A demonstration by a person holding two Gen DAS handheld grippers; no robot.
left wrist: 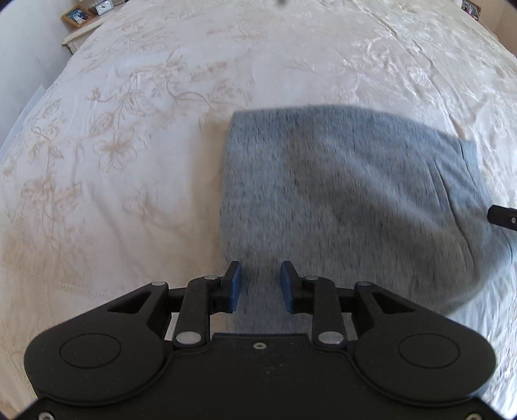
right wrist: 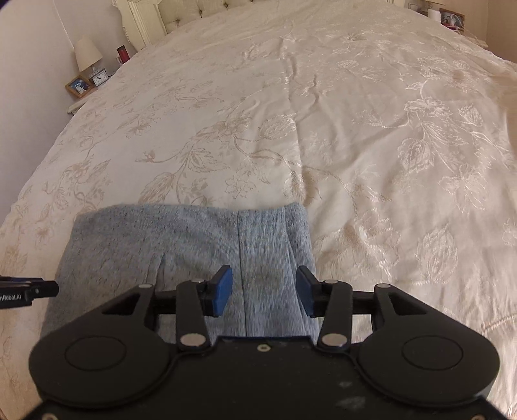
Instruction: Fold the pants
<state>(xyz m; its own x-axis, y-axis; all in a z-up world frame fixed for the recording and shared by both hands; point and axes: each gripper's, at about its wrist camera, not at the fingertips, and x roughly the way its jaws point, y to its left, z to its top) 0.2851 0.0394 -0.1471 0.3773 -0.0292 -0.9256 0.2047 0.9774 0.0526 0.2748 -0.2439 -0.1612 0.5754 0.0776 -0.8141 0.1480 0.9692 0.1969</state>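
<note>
Grey knit pants [left wrist: 342, 200] lie folded into a compact rectangle on the cream floral bedspread [left wrist: 129, 145]. They also show in the right wrist view [right wrist: 181, 252], with a seam running down the right part. My left gripper [left wrist: 261, 282] is open and empty, hovering over the near left edge of the pants. My right gripper [right wrist: 264, 289] is open and empty, above the near right part of the pants. The other gripper's tip shows at the right edge of the left wrist view [left wrist: 504, 217] and at the left edge of the right wrist view [right wrist: 29, 292].
The bedspread [right wrist: 355, 129] stretches far beyond the pants. A nightstand at the far left holds a lamp [right wrist: 86, 53], a photo frame [right wrist: 78, 86], a small clock [right wrist: 100, 77] and a red cup [right wrist: 122, 53]. The headboard [right wrist: 181, 13] is at the far end.
</note>
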